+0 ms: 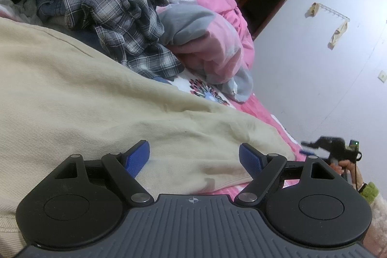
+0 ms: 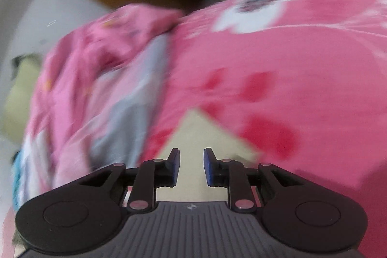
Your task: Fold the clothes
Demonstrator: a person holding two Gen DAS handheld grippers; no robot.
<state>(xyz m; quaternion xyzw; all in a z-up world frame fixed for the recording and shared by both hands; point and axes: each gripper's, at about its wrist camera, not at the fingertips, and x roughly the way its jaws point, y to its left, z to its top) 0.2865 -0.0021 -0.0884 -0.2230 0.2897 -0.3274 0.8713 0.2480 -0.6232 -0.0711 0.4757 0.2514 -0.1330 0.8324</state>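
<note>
White walls close off the room behind a bed point(image 1: 263, 110) dressed in a pink sheet with white flower prints, and that bed carries everything I am working over. I count one beige garment point(image 1: 96, 98), one plaid shirt point(image 1: 116, 6) in a crumpled heap, one pink and grey quilt point(image 1: 208, 40) bunched up, and two grippers.

My left gripper point(image 1: 193, 157) hangs with its jaws wide apart over the beige garment, near the bed's edge, and nothing is pinched between the blue pads point(image 1: 137, 158). My right gripper point(image 2: 191, 167) has its jaws close together but with a clear gap, pads touching nothing, and a corner of the beige cloth point(image 2: 200, 134) lies just past the fingertips. In the left view that same gripper shows only as a blurred black shape point(image 1: 331, 146) beyond the bed's edge.

The right view is badly smeared, so the quilt point(image 2: 96, 79) and the sheet point(image 2: 302, 64) read only as colour patches. Darker clothes under the plaid shirt are too tangled to tell apart. The beige garment runs off the left and bottom edges of the left view, so its full shape is cut off.

What I see of it is a pale cream twill, lying fairly flat across the bed with soft creases and a hemmed edge close to the left gripper.
</note>
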